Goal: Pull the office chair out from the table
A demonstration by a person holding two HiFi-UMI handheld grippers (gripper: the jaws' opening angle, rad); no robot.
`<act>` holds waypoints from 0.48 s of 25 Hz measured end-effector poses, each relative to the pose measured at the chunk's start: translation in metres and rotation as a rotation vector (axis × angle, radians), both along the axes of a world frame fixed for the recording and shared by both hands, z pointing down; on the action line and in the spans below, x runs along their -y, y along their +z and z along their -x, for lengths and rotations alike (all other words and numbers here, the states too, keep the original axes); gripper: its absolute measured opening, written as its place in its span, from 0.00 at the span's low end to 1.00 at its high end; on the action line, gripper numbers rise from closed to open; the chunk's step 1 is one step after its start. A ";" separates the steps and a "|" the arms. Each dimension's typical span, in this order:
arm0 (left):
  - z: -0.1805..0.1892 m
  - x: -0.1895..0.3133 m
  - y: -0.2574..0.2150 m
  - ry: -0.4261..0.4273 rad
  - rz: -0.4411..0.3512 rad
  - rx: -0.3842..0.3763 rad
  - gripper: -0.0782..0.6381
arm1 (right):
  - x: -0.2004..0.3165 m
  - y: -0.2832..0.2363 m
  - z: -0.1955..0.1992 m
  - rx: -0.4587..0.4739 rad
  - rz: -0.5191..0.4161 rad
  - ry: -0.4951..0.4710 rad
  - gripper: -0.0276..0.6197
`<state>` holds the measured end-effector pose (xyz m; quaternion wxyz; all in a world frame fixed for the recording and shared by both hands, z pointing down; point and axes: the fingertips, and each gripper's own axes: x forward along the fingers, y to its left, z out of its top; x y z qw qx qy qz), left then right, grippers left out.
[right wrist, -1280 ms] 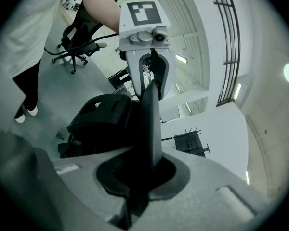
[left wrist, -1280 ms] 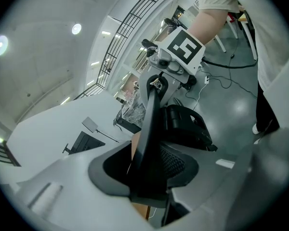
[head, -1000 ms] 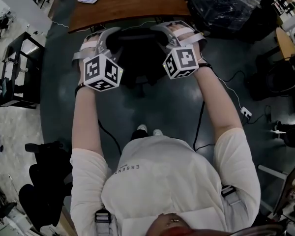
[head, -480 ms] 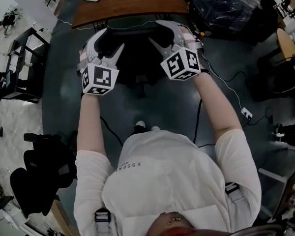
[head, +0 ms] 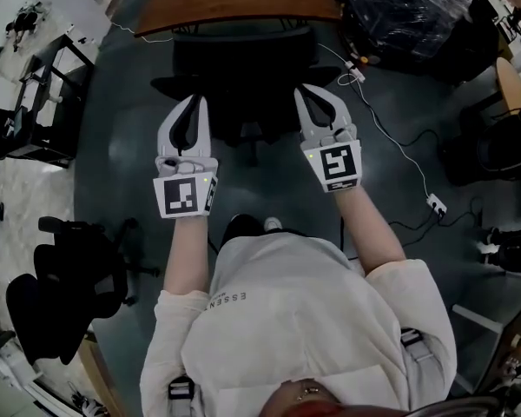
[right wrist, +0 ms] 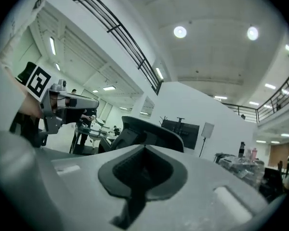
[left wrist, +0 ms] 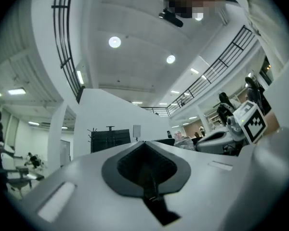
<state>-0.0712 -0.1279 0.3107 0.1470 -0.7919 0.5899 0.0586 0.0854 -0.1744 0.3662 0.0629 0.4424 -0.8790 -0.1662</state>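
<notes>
The black office chair (head: 243, 68) stands just in front of the brown table (head: 234, 3), its back towards me. My left gripper (head: 194, 101) and right gripper (head: 306, 91) hover side by side short of the chair, apart from it. Both point at it, and both have just been closing with nothing between the jaws. In the left gripper view the left gripper (left wrist: 144, 142) is shut and empty, with the right gripper (left wrist: 231, 129) off to its right. The right gripper view shows the shut right gripper (right wrist: 145, 147) and the chair back (right wrist: 154, 131) beyond it.
A second black chair (head: 61, 294) stands at the lower left and a black rack (head: 35, 120) at the left. A black wrapped bundle (head: 408, 7) sits at the top right. Cables (head: 391, 146) and a power strip (head: 434, 201) lie on the grey floor to the right.
Both grippers left the chair's sides, opened wide, drew back toward the person, rolled flat and shut empty. The chair now shows whole in front of the table.
</notes>
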 end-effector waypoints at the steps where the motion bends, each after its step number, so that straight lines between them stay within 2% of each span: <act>1: 0.003 -0.006 0.005 -0.007 0.008 -0.030 0.13 | -0.006 0.008 -0.002 0.013 0.022 -0.002 0.03; 5: 0.011 -0.030 0.026 -0.004 0.066 -0.131 0.13 | -0.033 0.027 -0.006 0.026 0.074 -0.010 0.03; 12: 0.020 -0.092 0.068 0.037 0.160 -0.163 0.13 | -0.092 0.054 -0.006 0.032 0.157 0.026 0.03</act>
